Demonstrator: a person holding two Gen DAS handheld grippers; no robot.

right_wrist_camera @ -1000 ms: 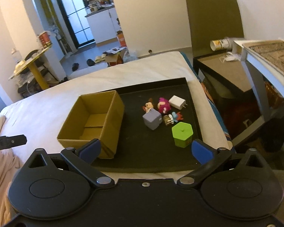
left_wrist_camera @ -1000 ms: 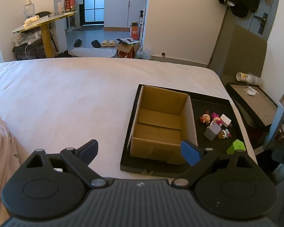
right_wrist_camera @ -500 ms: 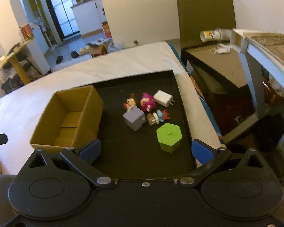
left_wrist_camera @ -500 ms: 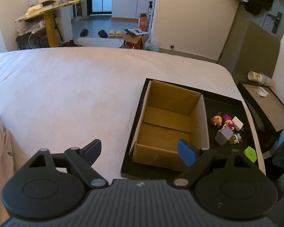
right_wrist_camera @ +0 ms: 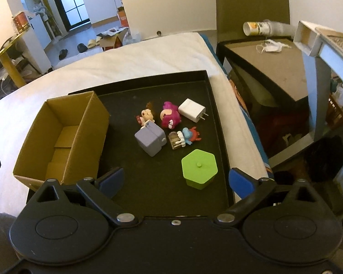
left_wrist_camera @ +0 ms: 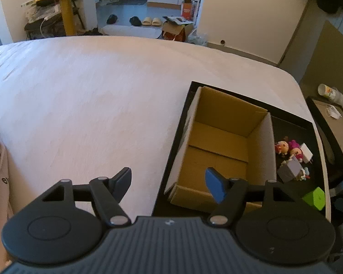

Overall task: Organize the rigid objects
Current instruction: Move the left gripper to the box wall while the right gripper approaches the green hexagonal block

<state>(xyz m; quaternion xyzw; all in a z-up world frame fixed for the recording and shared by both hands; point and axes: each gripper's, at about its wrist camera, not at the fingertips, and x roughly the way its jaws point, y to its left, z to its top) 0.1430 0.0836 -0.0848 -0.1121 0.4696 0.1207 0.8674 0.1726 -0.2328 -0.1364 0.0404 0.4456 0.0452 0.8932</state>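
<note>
While both grippers are held above the near edge of the black tray (right_wrist_camera: 215,105), the right gripper (right_wrist_camera: 176,180) is seen with fingers wide apart and narrowing slightly, nothing between them; the left gripper (left_wrist_camera: 168,182) has fingers apart but closing, also empty. Nearest on the tray lies a green hexagonal lidded box (right_wrist_camera: 199,167), then a grey cube (right_wrist_camera: 151,140), small figurines (right_wrist_camera: 169,115) and a white charger (right_wrist_camera: 192,109). An empty cardboard box (left_wrist_camera: 226,141) fills the tray's left part on the bed (left_wrist_camera: 91,96). A side table (right_wrist_camera: 269,61) is shown only partly in the left view.

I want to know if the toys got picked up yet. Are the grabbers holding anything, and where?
Nothing is held. The left gripper and the right gripper are both open and empty; the left's jaws have just been closing on nothing. The toys lie untouched on the black tray.
</note>
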